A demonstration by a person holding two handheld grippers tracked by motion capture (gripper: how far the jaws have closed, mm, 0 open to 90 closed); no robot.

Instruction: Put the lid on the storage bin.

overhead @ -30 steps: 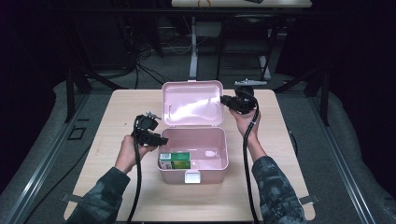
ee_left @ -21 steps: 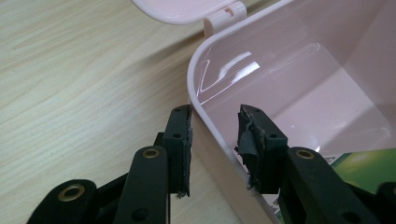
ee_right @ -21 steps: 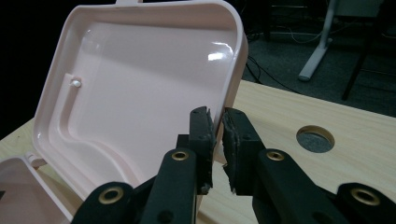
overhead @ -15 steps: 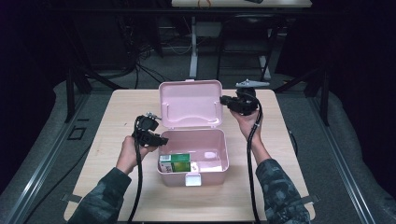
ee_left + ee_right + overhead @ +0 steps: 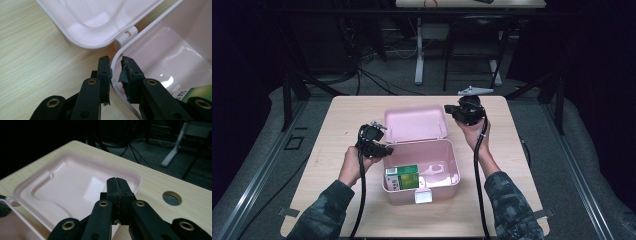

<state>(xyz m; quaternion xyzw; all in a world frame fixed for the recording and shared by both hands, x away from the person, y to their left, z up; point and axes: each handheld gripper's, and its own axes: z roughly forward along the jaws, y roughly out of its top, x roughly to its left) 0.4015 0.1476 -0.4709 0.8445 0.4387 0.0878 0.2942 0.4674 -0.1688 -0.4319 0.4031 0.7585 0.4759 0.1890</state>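
Note:
A pink plastic box point(image 5: 453, 162) stands open on the wooden table point(image 5: 337, 120), its lid point(image 5: 414, 122) tilted up behind it. A green carton point(image 5: 402, 177) lies inside at the left. My left gripper point(image 5: 379, 148) is at the box's back left corner. In the left gripper view it point(image 5: 115, 61) is shut on the box's rim, one jaw outside and one inside the wall point(image 5: 192, 22), just below the hinge point(image 5: 126, 35). My right gripper point(image 5: 449, 111) is at the lid's right corner. Its jaws point(image 5: 116, 180) are pressed together against the lid point(image 5: 67, 187).
A white latch point(image 5: 423, 196) hangs on the box's front. A round hole point(image 5: 172, 198) is cut in the tabletop to the right of the lid. Dark floor, cables and table legs lie beyond the far edge. Cables trail from both grippers toward the person.
The lid has tipped up from lying back flat, with the right gripper at its right corner. The box has slid slightly toward the person. The left gripper stays on the rim.

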